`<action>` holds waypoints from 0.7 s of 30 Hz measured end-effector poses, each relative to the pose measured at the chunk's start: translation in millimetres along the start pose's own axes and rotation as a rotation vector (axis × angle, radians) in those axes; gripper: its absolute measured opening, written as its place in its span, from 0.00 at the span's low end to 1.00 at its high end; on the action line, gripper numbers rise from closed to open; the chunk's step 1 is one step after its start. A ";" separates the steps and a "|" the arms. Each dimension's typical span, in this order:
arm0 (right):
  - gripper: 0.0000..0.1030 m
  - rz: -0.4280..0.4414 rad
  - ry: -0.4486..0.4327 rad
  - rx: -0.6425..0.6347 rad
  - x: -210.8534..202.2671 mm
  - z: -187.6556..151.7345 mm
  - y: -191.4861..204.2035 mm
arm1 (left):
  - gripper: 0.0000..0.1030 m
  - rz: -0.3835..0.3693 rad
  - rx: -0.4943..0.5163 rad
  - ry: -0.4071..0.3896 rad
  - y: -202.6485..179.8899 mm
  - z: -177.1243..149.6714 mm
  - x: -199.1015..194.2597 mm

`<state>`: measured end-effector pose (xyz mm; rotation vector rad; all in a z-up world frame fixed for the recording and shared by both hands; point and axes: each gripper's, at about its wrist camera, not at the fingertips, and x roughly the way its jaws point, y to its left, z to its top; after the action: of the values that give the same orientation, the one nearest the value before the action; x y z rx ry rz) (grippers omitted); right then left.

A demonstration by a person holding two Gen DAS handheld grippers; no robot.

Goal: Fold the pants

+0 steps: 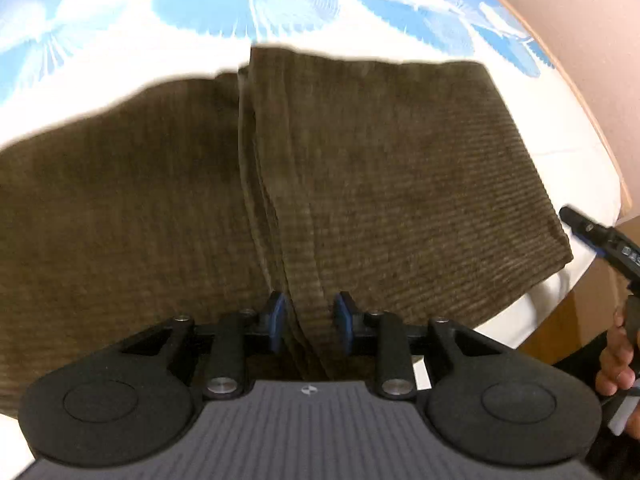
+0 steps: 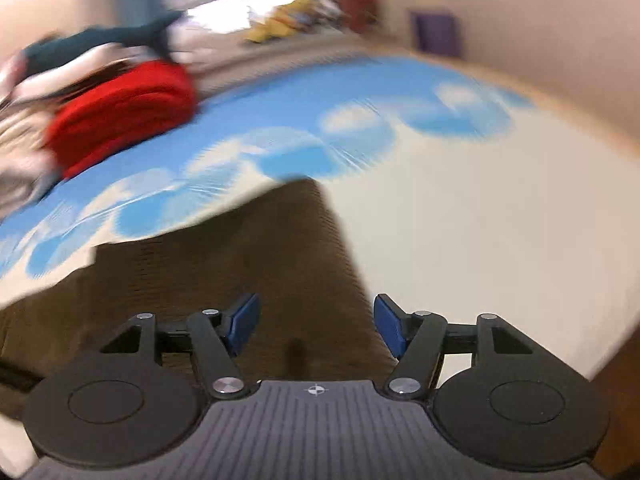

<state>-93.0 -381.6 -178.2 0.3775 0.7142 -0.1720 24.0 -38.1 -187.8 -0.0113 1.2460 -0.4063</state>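
Olive-brown corduroy pants [image 1: 360, 184] lie folded on a bed with a blue-and-white sheet [image 1: 240, 8]. My left gripper [image 1: 310, 320] has its blue pads on either side of a thick fold of the pants at the near edge, jaws narrowly parted around the cloth. My right gripper [image 2: 316, 324] is open and empty, hovering over the pants [image 2: 240, 264] near their right edge. The right gripper also shows in the left wrist view [image 1: 600, 236], beyond the pants' right corner, held by a hand.
A red folded cloth [image 2: 124, 112] and other clothes lie at the far left of the bed. A wooden bed edge [image 1: 592, 128] and pink wall are on the right. The right wrist view is motion-blurred.
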 end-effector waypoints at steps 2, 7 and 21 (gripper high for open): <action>0.64 -0.007 0.069 0.108 9.9 -4.6 -19.7 | 0.31 0.003 0.015 -0.018 -5.8 0.9 -5.1; 0.64 0.065 0.185 0.277 25.7 -19.8 -40.1 | 0.33 0.079 0.088 0.021 -21.1 -2.1 8.7; 0.67 0.070 0.213 0.288 35.8 -11.6 -30.3 | 0.36 0.092 0.099 0.020 -22.5 -1.8 9.8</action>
<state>-81.8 -405.8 -218.5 0.7028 0.8875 -0.1701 18.2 -61.7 -192.3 0.1345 1.2401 -0.3887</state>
